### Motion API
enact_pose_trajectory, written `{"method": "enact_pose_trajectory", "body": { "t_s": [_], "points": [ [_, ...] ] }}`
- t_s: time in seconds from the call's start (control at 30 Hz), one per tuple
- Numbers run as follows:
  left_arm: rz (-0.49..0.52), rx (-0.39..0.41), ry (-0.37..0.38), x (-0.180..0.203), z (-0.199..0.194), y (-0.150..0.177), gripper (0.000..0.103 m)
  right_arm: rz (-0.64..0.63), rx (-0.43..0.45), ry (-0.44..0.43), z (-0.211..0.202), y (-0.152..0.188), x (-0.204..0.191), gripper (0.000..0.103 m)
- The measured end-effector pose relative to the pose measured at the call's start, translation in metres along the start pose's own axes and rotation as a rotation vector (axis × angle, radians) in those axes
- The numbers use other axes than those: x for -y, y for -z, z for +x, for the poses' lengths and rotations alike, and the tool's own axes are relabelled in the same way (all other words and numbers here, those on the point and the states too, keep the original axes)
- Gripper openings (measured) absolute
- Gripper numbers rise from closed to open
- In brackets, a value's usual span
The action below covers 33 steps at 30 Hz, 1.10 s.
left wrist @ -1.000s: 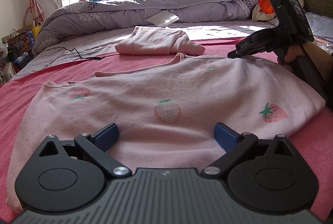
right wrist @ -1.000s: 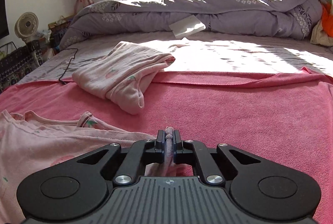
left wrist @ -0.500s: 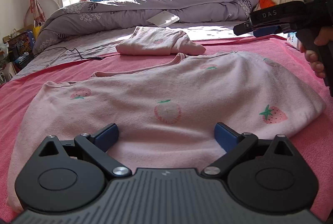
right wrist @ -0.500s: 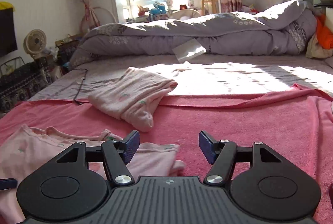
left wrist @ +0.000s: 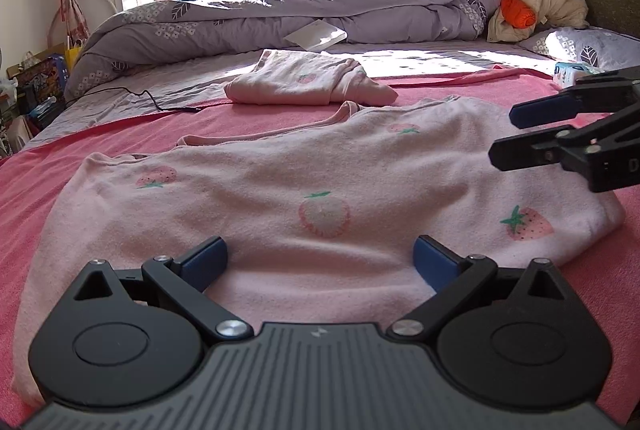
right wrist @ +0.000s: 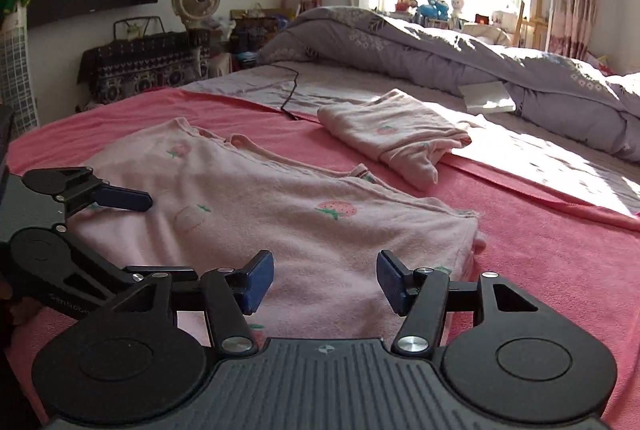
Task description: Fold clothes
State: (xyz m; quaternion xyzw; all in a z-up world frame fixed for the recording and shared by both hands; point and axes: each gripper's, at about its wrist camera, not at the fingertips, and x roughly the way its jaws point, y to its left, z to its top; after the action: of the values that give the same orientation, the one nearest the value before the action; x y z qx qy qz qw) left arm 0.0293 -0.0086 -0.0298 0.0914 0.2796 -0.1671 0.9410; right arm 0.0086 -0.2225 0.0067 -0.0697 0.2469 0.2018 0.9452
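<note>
On the pink towel blanket (left wrist: 500,102) covering the near part of the bed, a pale pink strawberry-print top (left wrist: 280,186) is lying flat, partly folded, neckline toward the window side. Left gripper (left wrist: 320,262) is hovering low over the top's near hem, jaws spread wide, blue pads (left wrist: 204,262) apart with only fabric showing below them, nothing pinched. Right gripper (right wrist: 326,280) is sitting over the top's right edge, jaws partway apart and holding nothing; they have just been opening, and the cloth is lying loose under them, not between the pads. In the left wrist view the right gripper is coming in from the right edge above the top. Beyond the top, a second folded strawberry-print garment (left wrist: 308,84) is resting at the blanket's far edge, apart from the top. Black cable (left wrist: 152,100) is trailing across the grey sheet beside it. Purple floral duvet (left wrist: 304,18) is bunched along the far side.
</note>
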Motion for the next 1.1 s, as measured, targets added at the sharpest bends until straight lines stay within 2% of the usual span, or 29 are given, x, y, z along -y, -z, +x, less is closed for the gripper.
{"method": "enact_pose_trajectory", "body": {
  "t_s": [0.13,0.23,0.37,0.53,0.67,0.73,0.9,1.0,1.07,1.1],
  "points": [
    [0.0,0.001,-0.01,0.0,-0.001,0.001,0.102,0.011,-0.093,0.14,0.01,0.035,0.014,0.066],
    [-0.006,0.005,-0.043,0.001,-0.004,0.002,0.102,0.13,-0.062,0.115,0.002,0.048,0.03,0.068],
    [0.007,0.009,-0.094,0.003,-0.021,0.01,0.102,0.13,-0.058,0.135,-0.013,0.058,0.03,0.072],
    [-0.026,0.02,-0.092,-0.016,-0.053,0.032,0.103,0.158,-0.048,0.14,-0.037,0.067,0.037,0.076],
    [-0.051,0.002,-0.178,-0.037,-0.074,0.042,0.103,0.16,-0.027,0.175,-0.059,0.065,0.034,0.077],
    [-0.069,0.01,-0.183,-0.044,-0.081,0.04,0.103,0.154,0.011,0.183,-0.066,0.058,0.027,0.078],
    [-0.037,0.066,-0.203,-0.037,-0.078,0.022,0.103,0.124,0.112,0.097,-0.058,0.029,0.002,0.081],
    [-0.01,0.044,-0.227,-0.034,-0.065,0.021,0.103,0.067,0.081,0.07,-0.034,0.026,-0.015,0.083],
    [0.005,0.003,-0.267,-0.04,-0.057,0.031,0.103,0.034,0.009,0.101,-0.02,0.034,-0.018,0.083],
    [-0.008,0.002,-0.258,-0.048,-0.059,0.038,0.103,0.031,-0.015,0.111,-0.016,0.043,-0.015,0.084]
  ]
}}
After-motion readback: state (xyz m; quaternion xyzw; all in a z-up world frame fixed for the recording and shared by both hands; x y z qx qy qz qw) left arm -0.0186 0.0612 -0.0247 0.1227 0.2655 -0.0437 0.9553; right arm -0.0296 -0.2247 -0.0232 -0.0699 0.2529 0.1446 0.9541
